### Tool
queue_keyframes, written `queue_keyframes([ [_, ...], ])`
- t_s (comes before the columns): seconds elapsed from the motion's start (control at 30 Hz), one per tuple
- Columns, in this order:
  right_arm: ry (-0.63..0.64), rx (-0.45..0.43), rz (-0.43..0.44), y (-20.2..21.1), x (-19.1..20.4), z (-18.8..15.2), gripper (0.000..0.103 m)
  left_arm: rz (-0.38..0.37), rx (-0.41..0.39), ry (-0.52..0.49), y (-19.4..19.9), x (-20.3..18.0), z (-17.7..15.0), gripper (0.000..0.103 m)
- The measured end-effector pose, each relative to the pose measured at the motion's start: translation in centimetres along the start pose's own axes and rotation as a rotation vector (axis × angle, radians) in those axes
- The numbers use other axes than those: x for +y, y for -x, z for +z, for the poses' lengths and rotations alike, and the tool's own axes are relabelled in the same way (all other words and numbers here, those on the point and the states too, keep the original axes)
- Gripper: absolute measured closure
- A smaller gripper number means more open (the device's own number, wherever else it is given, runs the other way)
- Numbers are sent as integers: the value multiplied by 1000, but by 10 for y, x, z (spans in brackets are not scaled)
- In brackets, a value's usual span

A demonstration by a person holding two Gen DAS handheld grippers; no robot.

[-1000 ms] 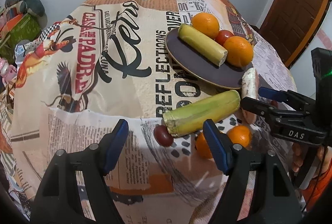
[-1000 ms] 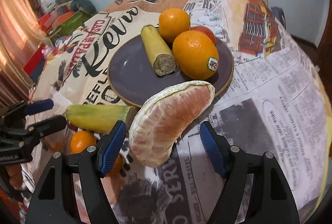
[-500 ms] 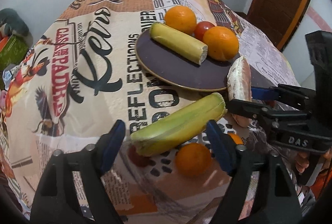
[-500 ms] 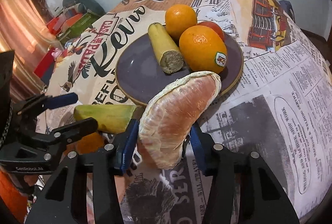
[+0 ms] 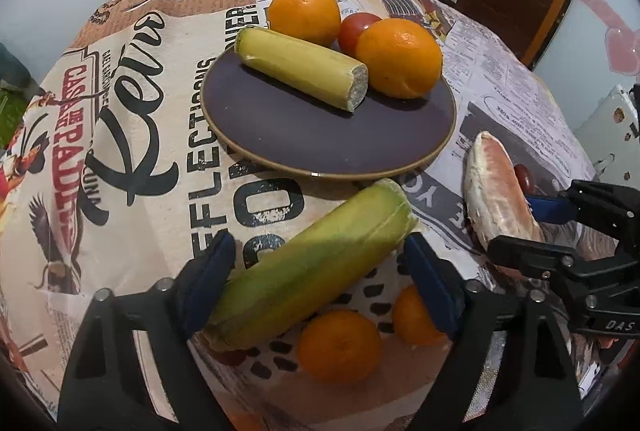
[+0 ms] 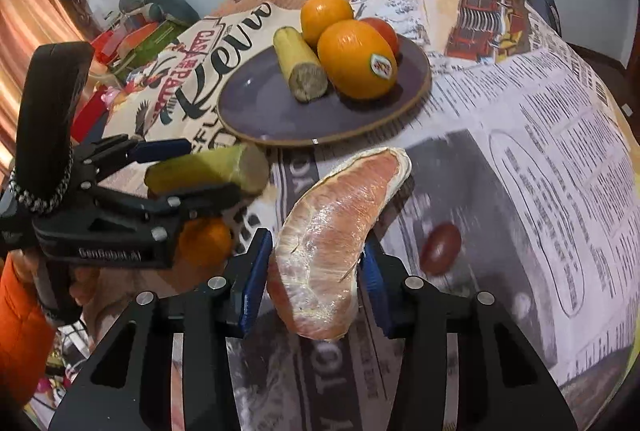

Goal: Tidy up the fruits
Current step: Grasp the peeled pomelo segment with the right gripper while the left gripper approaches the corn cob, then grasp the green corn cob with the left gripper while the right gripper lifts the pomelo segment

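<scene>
Left gripper [image 5: 316,271] astride a green-yellow cut banana piece [image 5: 308,267].
Dark purple round plate [image 5: 320,135] beyond carries oranges; jaws have just closed slightly.

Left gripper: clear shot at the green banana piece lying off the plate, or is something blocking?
Probably yes. The left gripper already straddles the green banana piece, its jaws open on either side. The small oranges lie beneath and nearer, not between the pads. The right gripper, shut on the pomelo segment, works off to the side.
</scene>
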State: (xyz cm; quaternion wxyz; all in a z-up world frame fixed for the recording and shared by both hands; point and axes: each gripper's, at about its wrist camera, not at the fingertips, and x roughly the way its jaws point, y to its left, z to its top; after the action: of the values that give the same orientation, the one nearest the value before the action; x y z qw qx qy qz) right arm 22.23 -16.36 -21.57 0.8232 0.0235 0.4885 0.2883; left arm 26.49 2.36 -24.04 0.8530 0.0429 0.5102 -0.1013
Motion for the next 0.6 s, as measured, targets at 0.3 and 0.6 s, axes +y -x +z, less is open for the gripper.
queue_keyframes([
  [0.3, 1, 5, -17, 6, 2, -8, 62, -24, 12, 91, 23, 21, -16, 55],
  [0.6, 17, 17, -26, 13, 6, -18, 62, -39, 21, 175, 50, 33, -45, 67],
])
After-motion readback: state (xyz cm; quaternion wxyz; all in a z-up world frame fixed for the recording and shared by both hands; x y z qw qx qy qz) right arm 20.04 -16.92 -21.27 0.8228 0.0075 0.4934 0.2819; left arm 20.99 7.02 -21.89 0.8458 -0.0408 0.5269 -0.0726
